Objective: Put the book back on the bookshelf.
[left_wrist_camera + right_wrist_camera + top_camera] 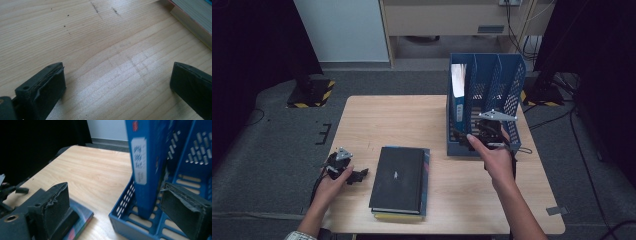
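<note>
Black jaws of my right gripper [120, 207]: wide apart, holding nothing. Blue binder [146, 167]: upright in blue file rack [122, 220], its spine between them, untouched. Likely stiff, weighty, slick; grip low on spine. Left gripper [117, 87]: parted over bare surface [100, 45], beside stacked books [399, 182].
</note>
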Motion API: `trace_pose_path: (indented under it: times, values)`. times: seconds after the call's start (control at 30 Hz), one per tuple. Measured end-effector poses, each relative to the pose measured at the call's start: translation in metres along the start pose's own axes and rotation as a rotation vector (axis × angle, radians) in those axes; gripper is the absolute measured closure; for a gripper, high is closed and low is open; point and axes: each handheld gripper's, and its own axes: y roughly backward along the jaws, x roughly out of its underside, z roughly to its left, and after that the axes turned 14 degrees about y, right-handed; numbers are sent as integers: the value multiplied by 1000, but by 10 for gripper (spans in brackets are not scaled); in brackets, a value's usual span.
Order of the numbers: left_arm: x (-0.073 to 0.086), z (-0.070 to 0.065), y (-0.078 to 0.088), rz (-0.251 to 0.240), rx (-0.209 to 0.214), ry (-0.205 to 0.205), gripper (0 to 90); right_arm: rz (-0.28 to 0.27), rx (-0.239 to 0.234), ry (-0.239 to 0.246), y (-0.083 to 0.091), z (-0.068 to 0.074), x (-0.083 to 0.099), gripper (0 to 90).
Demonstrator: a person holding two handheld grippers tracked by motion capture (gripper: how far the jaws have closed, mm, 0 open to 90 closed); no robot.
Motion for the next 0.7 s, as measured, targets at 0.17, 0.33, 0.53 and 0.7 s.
trace_pose_path:
  times: [0.17, 0.33, 0.53, 0.7]
  values:
    - [0, 0, 0, 0, 0, 0, 0, 6, -17, 10, -6, 8, 16, 85]
    - [0, 0, 0, -1, 0, 0, 0, -5, -50, 19, -11, 18, 26, 79]
    - [1, -3, 0, -2, -7, 5, 0, 4, -69, 23, -23, 35, 44, 124]
    - [1, -3, 1, -1, -7, 9, 0, 24, -86, 48, -30, 51, 54, 140]
